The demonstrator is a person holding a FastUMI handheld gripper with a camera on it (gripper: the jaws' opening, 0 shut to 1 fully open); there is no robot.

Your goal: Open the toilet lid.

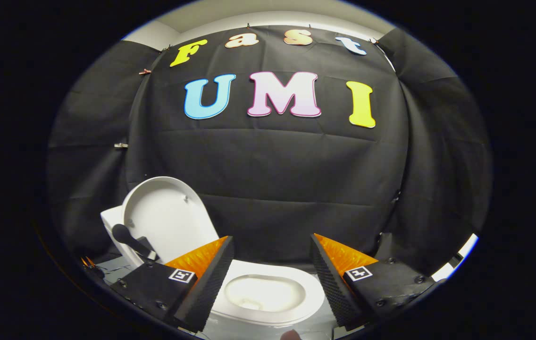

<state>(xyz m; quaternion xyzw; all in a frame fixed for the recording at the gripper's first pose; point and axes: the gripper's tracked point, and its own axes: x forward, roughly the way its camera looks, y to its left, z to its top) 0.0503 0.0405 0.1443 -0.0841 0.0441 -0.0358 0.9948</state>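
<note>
Hovering with gripper [272, 255] fingers spread wide and holding nothing, above the toilet bowl [268, 293], lid [166, 217] raised upright at far left.

Creased black cloth [272, 165] walls the booth under a pale ceiling [249, 12].

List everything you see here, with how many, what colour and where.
Toilet lid: one, white, raised upright behind the bowl, beyond the left finger.
Toilet seat: one, white, down around the bowl, between the fingers.
Toilet bowl: one, white inside, open, between the fingers.
Handle: one, black, in front of the raised lid.
Booth wall: black cloth behind the toilet.
Gripper: one, jaws wide apart, holding nothing, above the bowl.
</note>
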